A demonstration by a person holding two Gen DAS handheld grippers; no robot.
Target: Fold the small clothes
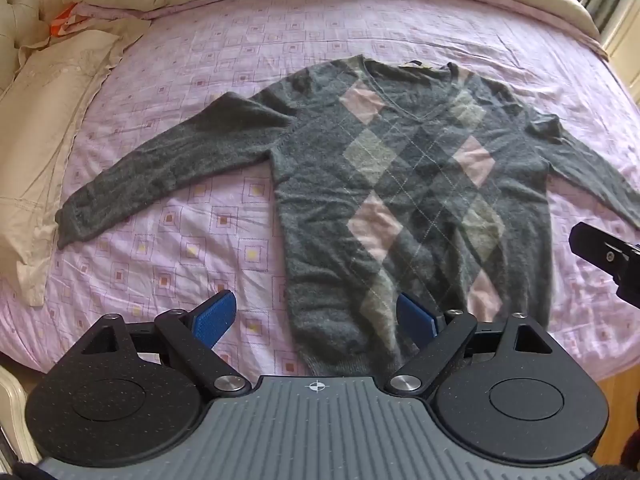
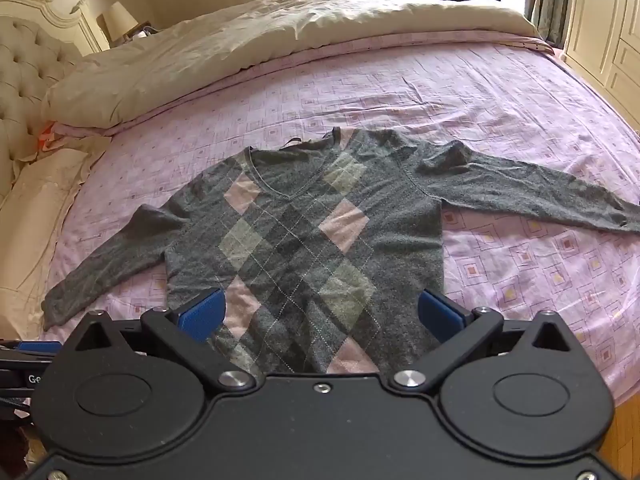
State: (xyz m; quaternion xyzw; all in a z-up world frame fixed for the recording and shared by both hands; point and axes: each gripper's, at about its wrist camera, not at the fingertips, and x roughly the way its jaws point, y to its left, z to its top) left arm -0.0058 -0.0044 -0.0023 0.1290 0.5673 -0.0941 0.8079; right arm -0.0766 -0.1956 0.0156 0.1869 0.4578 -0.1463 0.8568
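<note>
- While the grey argyle sweater (image 1: 400,184) lies face up and spread flat on the bed (image 1: 208,248), hem towards the cameras and V-neck away, no fold has been made yet.
- Both sleeves are stretched outwards: the left sleeve (image 1: 160,164) runs down towards a cream pillow (image 1: 48,120), and the right sleeve (image 2: 536,196) reaches across the pink patterned sheet.
- Left tongs (image 1: 316,320) stand wide open and empty, hovering above the hem near the sweater's left bottom corner; their blue pads (image 1: 214,318) flank the cloth's edge without gripping it, as far as I can tell.
- Right tongs (image 2: 320,316) are likewise spread wide and hold nothing, poised over the hem's middle and right part.
- By my reading, the knit is soft, light and floppy, with a fuzzy surface that should grip well against ribbed pads but will stretch and sag if lifted by one point.
- Best holds would probably be the firmer ribbed parts: a cuff, a shoulder seam, or the hem corners, pinching through both layers so front and back travel together.
- Dragging could rumple the loose sheet underneath, so lifting clear before carrying a sleeve across the body seems wiser.
- A cream duvet (image 2: 240,40) is heaped along the far side, well apart from the sweater.
</note>
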